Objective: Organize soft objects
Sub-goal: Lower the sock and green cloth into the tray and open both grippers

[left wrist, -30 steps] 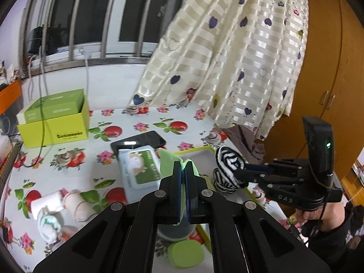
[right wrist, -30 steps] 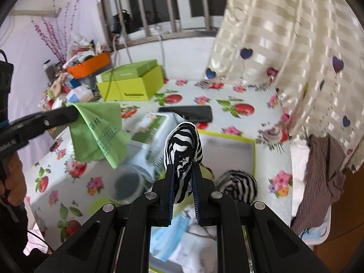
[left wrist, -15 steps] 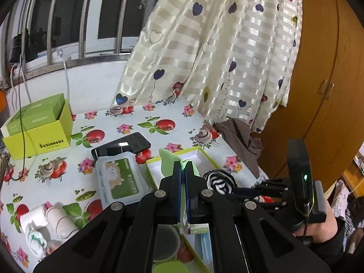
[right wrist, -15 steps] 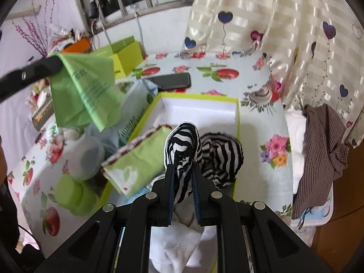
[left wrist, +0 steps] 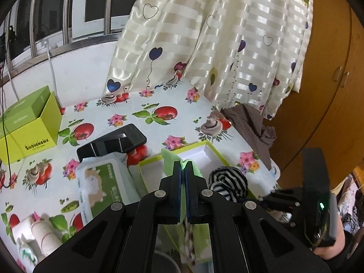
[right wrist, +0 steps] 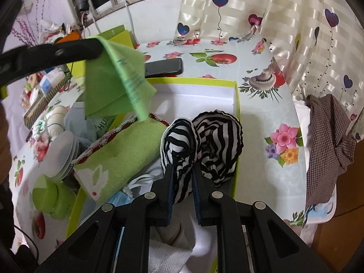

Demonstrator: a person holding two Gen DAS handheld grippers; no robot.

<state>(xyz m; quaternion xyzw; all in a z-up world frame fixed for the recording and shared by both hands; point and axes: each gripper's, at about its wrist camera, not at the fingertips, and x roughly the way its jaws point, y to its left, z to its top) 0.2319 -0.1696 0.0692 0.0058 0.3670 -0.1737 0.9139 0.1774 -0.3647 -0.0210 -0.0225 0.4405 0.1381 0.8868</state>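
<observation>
Right gripper [right wrist: 182, 170], jaws just easing apart yet pads pinching the striped sock [right wrist: 179, 145], sits inside the yellow-rimmed box [right wrist: 236, 104] beside its striped mate [right wrist: 218, 145]; left gripper [left wrist: 183, 170] clenches a green cloth [right wrist: 113, 84] above the box's left rim; judged step: deposit, next release fully.

1. Both views are lit by soft daylight from the barred window [left wrist: 75, 16] at the back; the scene is bright overall.
2. Glossy sheen is seen on the cream striped satin curtain with heart balloons [left wrist: 218, 41], and a pale reflection lies on the black glossy phone screen [left wrist: 111, 142].
3. Only faint, diffuse shadows are cast on the floral-printed table [left wrist: 159, 104].
4. Strong fisheye bending is visible at the edges, with dark vignetted corners in each frame.
5. The middle is rendered sharply; the light green thin cloth [right wrist: 113, 79] in the right wrist view is slightly smeared, and the rims are softened.
</observation>
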